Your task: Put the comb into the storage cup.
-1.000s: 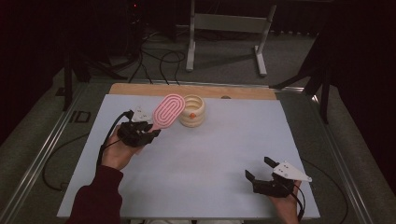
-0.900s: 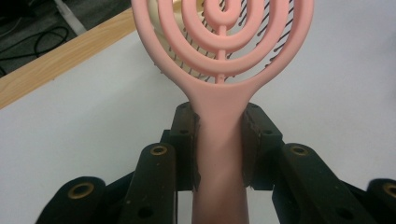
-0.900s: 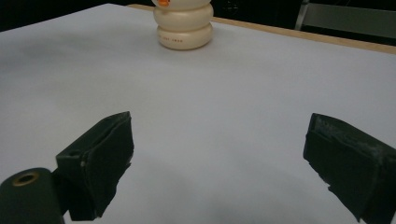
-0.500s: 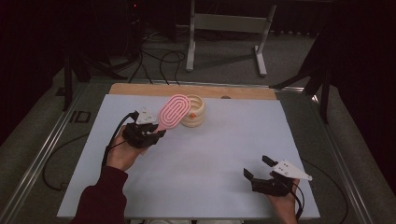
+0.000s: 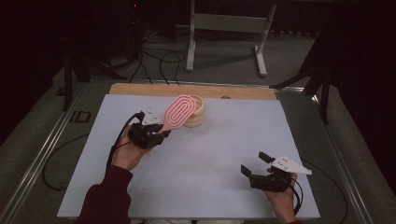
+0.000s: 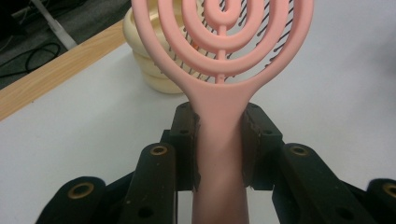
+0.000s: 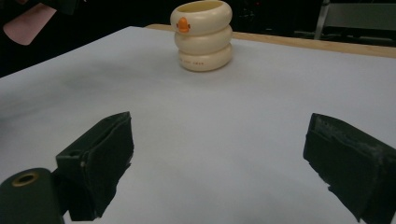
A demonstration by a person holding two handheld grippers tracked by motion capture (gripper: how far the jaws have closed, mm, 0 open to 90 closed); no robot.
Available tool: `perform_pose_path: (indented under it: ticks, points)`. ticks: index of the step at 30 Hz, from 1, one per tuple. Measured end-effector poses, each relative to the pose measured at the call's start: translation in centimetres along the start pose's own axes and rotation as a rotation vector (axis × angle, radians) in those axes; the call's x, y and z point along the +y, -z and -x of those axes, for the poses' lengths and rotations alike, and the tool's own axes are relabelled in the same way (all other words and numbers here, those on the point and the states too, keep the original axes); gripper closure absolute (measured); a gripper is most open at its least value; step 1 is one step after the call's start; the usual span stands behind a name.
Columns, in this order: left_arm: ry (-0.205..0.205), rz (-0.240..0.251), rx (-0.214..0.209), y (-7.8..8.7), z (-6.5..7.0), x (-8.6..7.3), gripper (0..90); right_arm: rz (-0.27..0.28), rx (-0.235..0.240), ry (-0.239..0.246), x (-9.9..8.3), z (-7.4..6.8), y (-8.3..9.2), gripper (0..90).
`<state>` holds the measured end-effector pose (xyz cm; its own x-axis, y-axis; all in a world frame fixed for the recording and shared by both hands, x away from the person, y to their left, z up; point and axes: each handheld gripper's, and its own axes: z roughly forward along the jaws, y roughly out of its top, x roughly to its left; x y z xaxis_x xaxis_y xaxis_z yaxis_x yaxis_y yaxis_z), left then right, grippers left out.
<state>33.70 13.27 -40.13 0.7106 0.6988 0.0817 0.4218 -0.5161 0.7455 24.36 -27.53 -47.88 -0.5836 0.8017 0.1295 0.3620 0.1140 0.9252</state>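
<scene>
A pink brush is held up next to a cream cup on a big white table.

The white table (image 5: 196, 168) has a wooden strip along its far edge, and the cream cup (image 5: 195, 112), made of three fat rings with a small orange mark, stands near that edge. The pink brush (image 5: 180, 112) tilts up from the left gripper (image 5: 156, 133), and its round head is just in front of the cup. The left gripper's jaws squeeze tight on the brush handle. The left hand (image 5: 125, 151) reaches in with a dark red sleeve (image 5: 105, 198). The right gripper (image 5: 254, 170) rests low near the front right, well apart from the cup, jaws wide apart and holding nothing.
</scene>
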Motion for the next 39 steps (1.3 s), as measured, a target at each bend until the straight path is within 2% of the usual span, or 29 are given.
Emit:
perform_pose_path:
  ticks: [10,18,24,30,39]
  points:
    - [-0.022,0.006,-0.006,-0.4,0.6,0.4,69.9,0.000,0.017,-0.002,1.5,-0.2,-0.4,8.4]
    - [-0.040,0.017,-0.005,-0.4,1.1,0.5,69.9,-0.019,0.033,-0.023,2.3,-0.2,-1.0,8.4]
    - [-0.055,0.015,-0.004,-0.5,1.3,0.7,69.9,-0.026,0.037,-0.006,3.0,-0.5,-1.4,8.4]
    - [-0.065,0.022,-0.004,-0.5,1.5,0.9,69.9,-0.043,0.056,-0.011,3.8,-0.7,-2.1,8.1]
    - [-0.079,0.025,-0.009,-0.8,1.9,1.2,69.9,-0.059,0.059,-0.025,4.6,-0.9,-2.9,8.1]
